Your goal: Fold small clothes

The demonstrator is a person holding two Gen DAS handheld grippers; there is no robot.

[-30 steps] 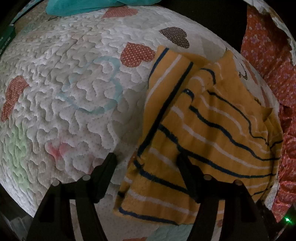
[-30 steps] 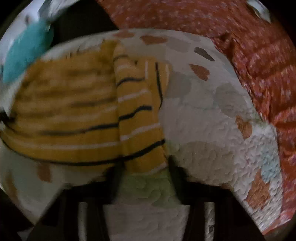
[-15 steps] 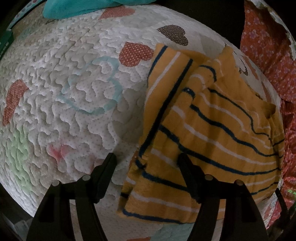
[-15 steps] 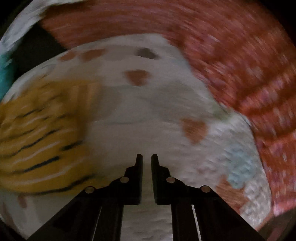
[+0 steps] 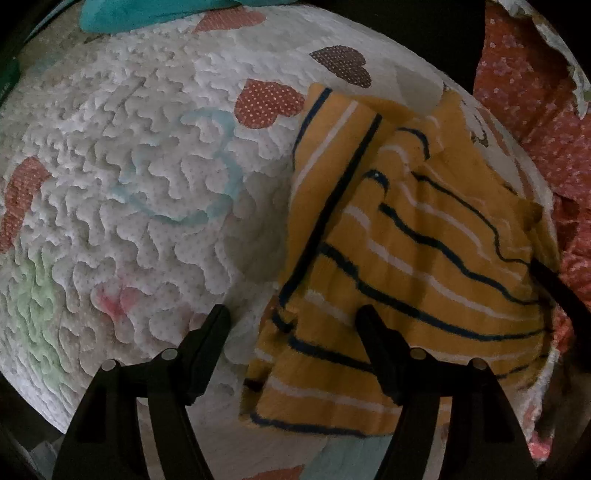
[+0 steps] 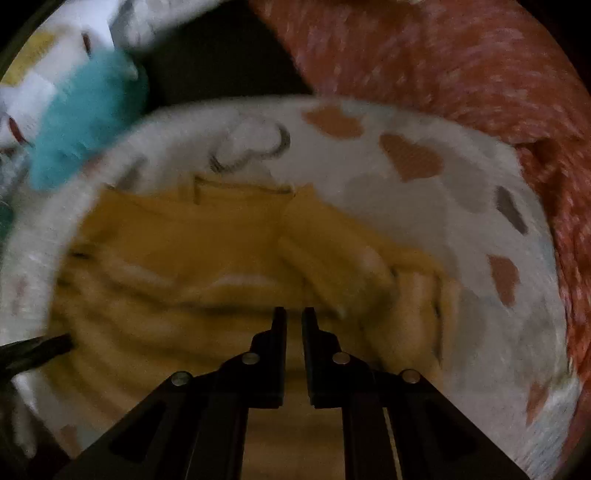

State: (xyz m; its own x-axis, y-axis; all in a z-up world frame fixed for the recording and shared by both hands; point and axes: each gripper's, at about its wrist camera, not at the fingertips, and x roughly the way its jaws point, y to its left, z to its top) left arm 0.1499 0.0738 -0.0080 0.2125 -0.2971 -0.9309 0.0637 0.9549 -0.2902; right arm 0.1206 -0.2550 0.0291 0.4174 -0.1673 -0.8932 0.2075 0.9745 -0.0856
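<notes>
A small yellow garment (image 5: 413,254) with dark blue and white stripes lies partly folded on a white quilt (image 5: 147,206) with heart patches. My left gripper (image 5: 293,317) is open, low over the garment's near left edge, with its right finger (image 5: 373,332) over the cloth. In the blurred right wrist view the garment (image 6: 221,258) fills the middle. My right gripper (image 6: 294,317) is shut and empty, just above the cloth. Its tip shows as a dark bar at the garment's right edge in the left wrist view (image 5: 557,291).
A teal cloth (image 5: 155,13) lies at the quilt's far edge, also seen in the right wrist view (image 6: 85,122). A red floral fabric (image 5: 535,110) borders the quilt on the right, also in the right wrist view (image 6: 461,62).
My right gripper let go of the garment's folded flap, shut, swung away to the right and came back over the garment. My left gripper stayed open and hardly moved.
</notes>
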